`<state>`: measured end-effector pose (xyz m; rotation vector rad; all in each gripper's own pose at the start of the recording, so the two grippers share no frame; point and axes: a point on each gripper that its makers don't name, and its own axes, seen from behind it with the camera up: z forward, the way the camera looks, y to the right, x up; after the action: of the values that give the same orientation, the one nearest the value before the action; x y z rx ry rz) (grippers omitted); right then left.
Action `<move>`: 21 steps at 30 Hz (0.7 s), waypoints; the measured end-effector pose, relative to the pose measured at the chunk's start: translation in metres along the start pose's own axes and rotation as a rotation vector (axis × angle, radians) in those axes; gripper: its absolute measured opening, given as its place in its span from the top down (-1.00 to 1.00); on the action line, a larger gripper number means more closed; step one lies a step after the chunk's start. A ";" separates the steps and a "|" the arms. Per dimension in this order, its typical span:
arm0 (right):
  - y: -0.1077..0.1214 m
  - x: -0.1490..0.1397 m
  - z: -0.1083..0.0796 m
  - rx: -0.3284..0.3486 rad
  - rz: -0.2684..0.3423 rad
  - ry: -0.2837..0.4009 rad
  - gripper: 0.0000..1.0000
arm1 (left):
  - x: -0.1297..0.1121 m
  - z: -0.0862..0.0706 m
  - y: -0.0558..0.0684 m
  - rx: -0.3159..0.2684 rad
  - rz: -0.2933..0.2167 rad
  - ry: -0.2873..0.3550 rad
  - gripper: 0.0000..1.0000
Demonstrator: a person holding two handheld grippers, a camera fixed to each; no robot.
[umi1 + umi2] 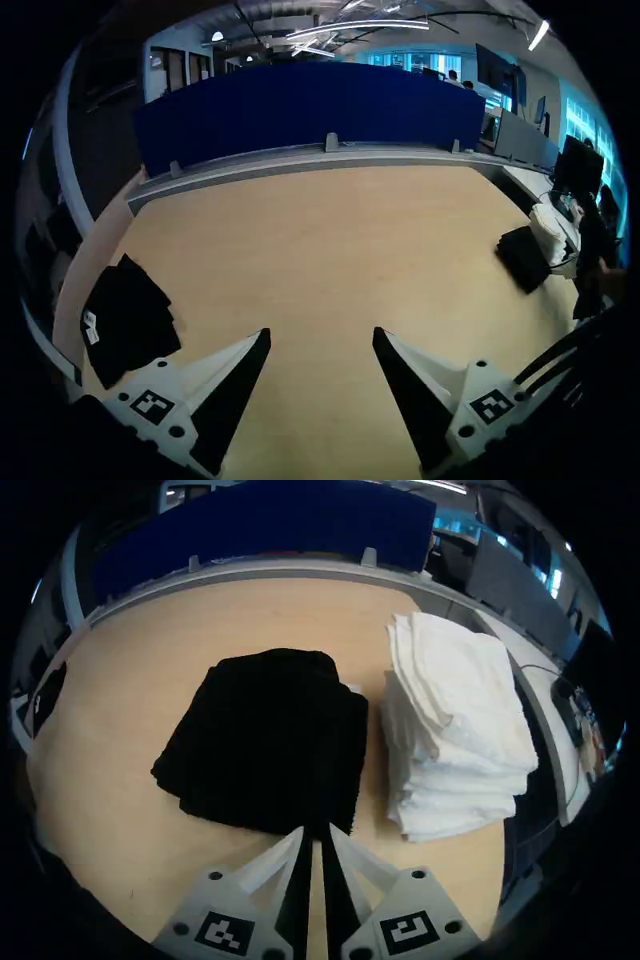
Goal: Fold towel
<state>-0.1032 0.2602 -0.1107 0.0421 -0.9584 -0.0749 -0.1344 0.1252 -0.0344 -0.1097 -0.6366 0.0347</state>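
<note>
A crumpled black towel [128,316] with a white tag lies on the wooden table [320,240] at the left edge, in the left gripper view. My left gripper [320,336] hovers open over bare wood, to the right of that towel and apart from it. In the right gripper view a folded black towel stack [264,744] lies beside a stack of folded white towels [456,728]. My right gripper [318,832] is shut, its tips at the near edge of the black stack; wood shows through the thin slit between the fingers.
A blue partition [304,104] on a grey rail runs along the table's far edge. The black stack [524,256] and the white stack [552,232] sit near the table's right edge, with a dark monitor [580,164] behind them. Black cables [560,360] hang at the lower right.
</note>
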 end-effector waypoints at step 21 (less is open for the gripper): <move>0.011 0.006 -0.025 -0.097 0.039 0.058 0.05 | 0.002 -0.005 -0.009 0.006 0.002 0.016 -0.89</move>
<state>-0.0785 0.2711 -0.1194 -0.0634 -0.8960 -0.0831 -0.1300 0.1157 -0.0360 -0.1049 -0.6207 0.0372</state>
